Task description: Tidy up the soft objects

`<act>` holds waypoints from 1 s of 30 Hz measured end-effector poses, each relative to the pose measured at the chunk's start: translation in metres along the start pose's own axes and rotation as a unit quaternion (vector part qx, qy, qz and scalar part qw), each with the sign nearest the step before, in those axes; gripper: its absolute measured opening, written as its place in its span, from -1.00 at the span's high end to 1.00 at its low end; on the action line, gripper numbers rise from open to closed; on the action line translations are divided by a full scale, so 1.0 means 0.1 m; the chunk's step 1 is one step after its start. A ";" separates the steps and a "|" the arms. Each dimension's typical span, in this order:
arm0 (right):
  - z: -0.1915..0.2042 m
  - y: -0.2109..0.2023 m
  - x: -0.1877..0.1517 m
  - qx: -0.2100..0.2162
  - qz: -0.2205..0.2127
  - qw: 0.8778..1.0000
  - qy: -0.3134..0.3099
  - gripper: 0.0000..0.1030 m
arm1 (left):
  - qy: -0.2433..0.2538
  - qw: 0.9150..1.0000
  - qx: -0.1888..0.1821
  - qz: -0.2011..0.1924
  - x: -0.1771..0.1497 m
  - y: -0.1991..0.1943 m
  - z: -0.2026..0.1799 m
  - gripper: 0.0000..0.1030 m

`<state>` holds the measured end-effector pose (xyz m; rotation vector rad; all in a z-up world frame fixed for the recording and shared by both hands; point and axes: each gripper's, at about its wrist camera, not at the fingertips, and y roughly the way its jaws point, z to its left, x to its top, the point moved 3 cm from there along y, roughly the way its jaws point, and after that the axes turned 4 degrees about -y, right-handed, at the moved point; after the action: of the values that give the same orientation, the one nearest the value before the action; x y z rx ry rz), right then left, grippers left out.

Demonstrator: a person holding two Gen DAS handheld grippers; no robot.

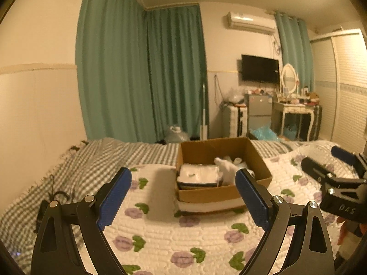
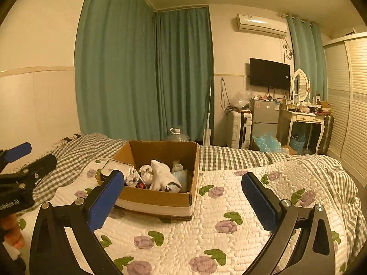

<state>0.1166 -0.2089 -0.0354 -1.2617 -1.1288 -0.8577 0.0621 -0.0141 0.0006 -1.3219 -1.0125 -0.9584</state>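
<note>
An open cardboard box [image 1: 259, 158] [image 2: 156, 200] sits on the floral quilt [image 1: 183, 240] [image 2: 206, 229] in the middle of the bed. Inside lie a white soft toy [image 1: 226, 168] [image 2: 161, 175], a folded white pouch with dark edging [image 1: 198, 176] [image 2: 114, 166], and other small soft items. My left gripper [image 1: 183, 197] is open and empty, just in front of the box. My right gripper [image 2: 183, 199] is open and empty, in front and right of the box. Each gripper shows at the edge of the other's view.
A grey checked blanket [image 1: 91, 160] [image 2: 229, 158] covers the far side of the bed. Green curtains [image 1: 137, 80] hang behind. A small fridge [image 2: 265, 116], suitcase [image 2: 238, 129], dressing table [image 2: 305, 119] and wall TV [image 2: 269, 73] stand at the right.
</note>
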 end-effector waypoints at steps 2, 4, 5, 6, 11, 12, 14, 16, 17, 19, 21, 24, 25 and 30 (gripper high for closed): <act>0.01 -0.03 0.01 0.001 -0.003 1.000 -0.003 -1.00 | -0.002 1.000 0.000 0.000 -0.03 -0.02 0.02 -0.81; 0.01 -0.04 0.02 0.001 -0.005 1.000 -0.004 -1.00 | -0.006 1.000 -0.003 0.005 -0.05 -0.01 0.05 -0.81; 0.02 -0.05 0.03 0.002 -0.005 1.000 -0.004 -1.00 | -0.007 1.000 -0.003 0.008 -0.06 0.00 0.06 -0.81; 0.02 -0.07 0.04 0.003 -0.005 1.000 -0.004 -1.00 | -0.008 1.000 -0.005 0.011 -0.06 0.00 0.06 -0.81; 0.06 -0.12 0.07 0.005 -0.012 1.000 -0.005 -1.00 | -0.007 1.000 -0.003 0.014 -0.09 0.01 0.09 -0.81; 0.06 -0.12 0.07 0.006 -0.012 1.000 -0.006 -1.00 | -0.006 1.000 -0.002 0.015 -0.10 0.02 0.09 -0.81; 0.08 -0.12 0.07 0.008 -0.012 1.000 -0.007 -1.00 | -0.008 1.000 0.001 0.016 -0.10 0.02 0.11 -0.81; 0.09 -0.13 0.07 0.007 -0.013 1.000 -0.010 -1.00 | -0.010 1.000 0.003 0.016 -0.11 0.01 0.12 -0.81; 0.10 -0.13 0.07 0.006 -0.013 1.000 -0.011 -1.00 | -0.009 1.000 0.002 0.015 -0.11 0.01 0.12 -0.81; 0.11 -0.13 0.06 0.001 -0.014 1.000 -0.013 -1.00 | -0.009 1.000 0.003 0.015 -0.11 0.01 0.11 -0.81; 0.12 -0.12 0.06 0.001 -0.014 1.000 -0.012 -1.00 | -0.007 1.000 0.003 0.014 -0.10 0.01 0.12 -0.81; 0.10 -0.12 0.06 0.001 -0.015 1.000 -0.009 -1.00 | -0.005 1.000 0.003 0.010 -0.09 0.00 0.13 -0.81; 0.10 -0.12 0.06 0.001 -0.014 1.000 -0.007 -1.00 | -0.004 1.000 0.003 0.010 -0.09 0.00 0.13 -0.81; 0.10 -0.10 0.05 0.003 -0.011 1.000 -0.003 -1.00 | -0.003 1.000 0.001 0.012 -0.07 0.00 0.14 -0.81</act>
<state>0.1063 -0.2003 -0.0285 -1.2496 -1.1522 -0.8670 0.0592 -0.0003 -0.0066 -1.3336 -0.9989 -0.9352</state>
